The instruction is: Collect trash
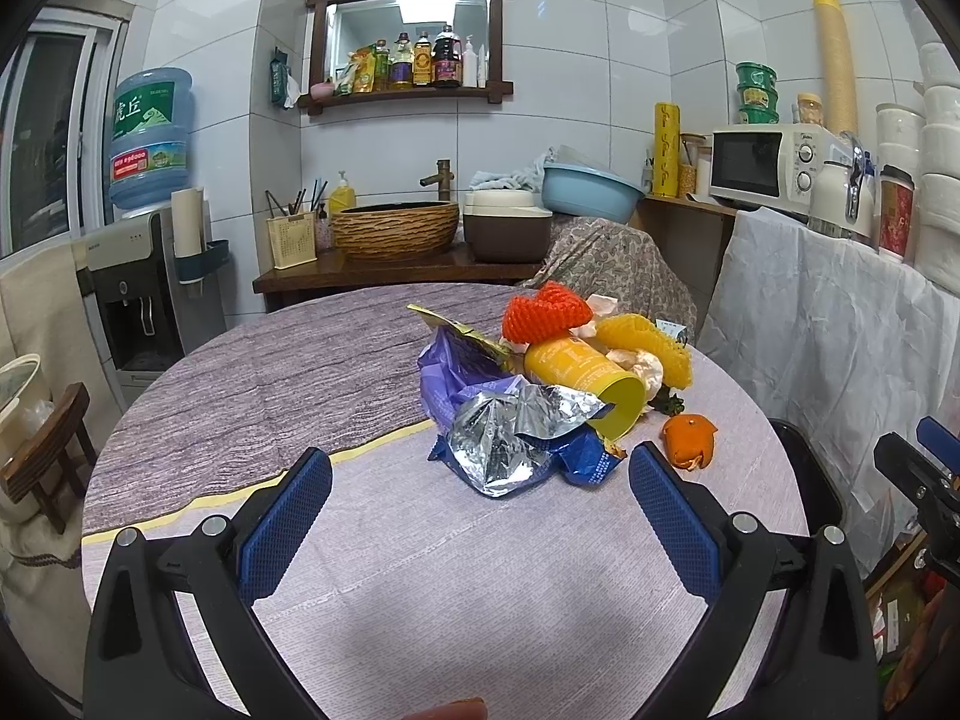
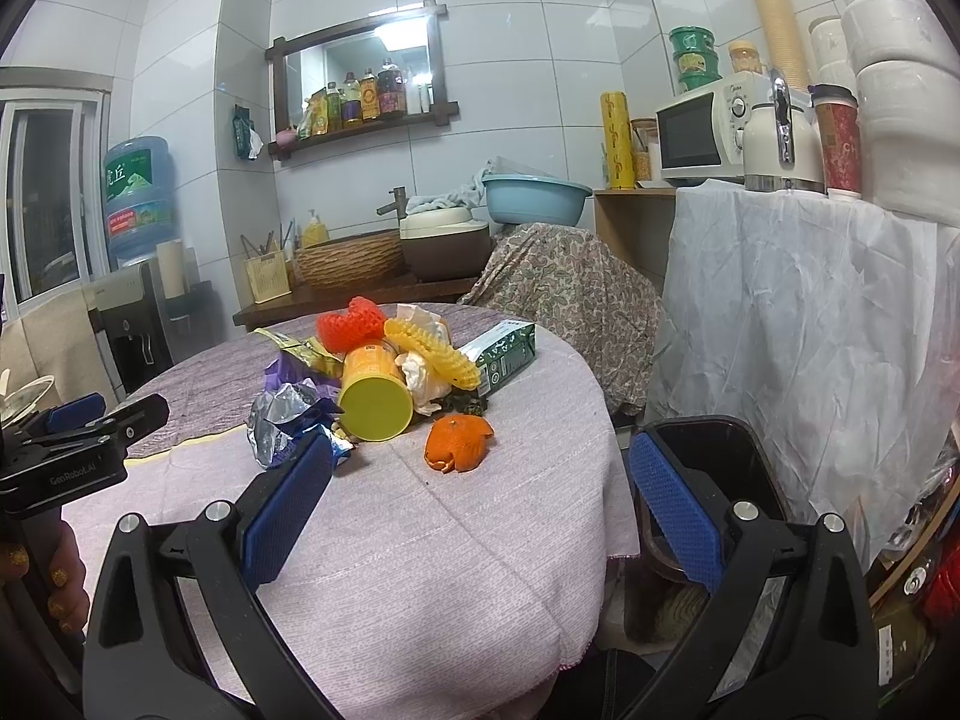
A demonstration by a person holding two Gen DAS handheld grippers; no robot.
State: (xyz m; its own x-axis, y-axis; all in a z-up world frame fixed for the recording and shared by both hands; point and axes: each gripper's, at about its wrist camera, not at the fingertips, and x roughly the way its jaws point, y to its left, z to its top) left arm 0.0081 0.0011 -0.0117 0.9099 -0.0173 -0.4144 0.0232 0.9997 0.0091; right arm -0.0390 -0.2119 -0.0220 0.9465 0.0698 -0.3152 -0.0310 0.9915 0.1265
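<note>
A heap of trash lies mid-table: a crumpled foil wrapper (image 1: pixel 510 438) (image 2: pixel 279 420), a tipped yellow cup (image 1: pixel 591 384) (image 2: pixel 373 396), a purple bag (image 1: pixel 456 375), red foam net (image 1: pixel 543 312) (image 2: pixel 351 321), yellow foam net (image 1: pixel 651 342) (image 2: pixel 435 354), orange peel (image 1: pixel 690 438) (image 2: pixel 459 441) and a green carton (image 2: pixel 501 354). My left gripper (image 1: pixel 480 507) is open, just short of the foil wrapper, holding nothing. My right gripper (image 2: pixel 480 507) is open and empty over the table's right front edge, near the peel. A black bin (image 2: pixel 708 468) (image 1: pixel 807 480) stands beside the table at the right.
The round table (image 1: pixel 300 372) carries a purple-grey cloth. Behind it are a counter with a wicker basin (image 1: pixel 393 228), a water dispenser (image 1: pixel 144 228) at left, and a white-draped shelf (image 2: pixel 810 312) with a microwave (image 2: pixel 702 132) at right. A hand (image 2: pixel 60 576) holds the left gripper.
</note>
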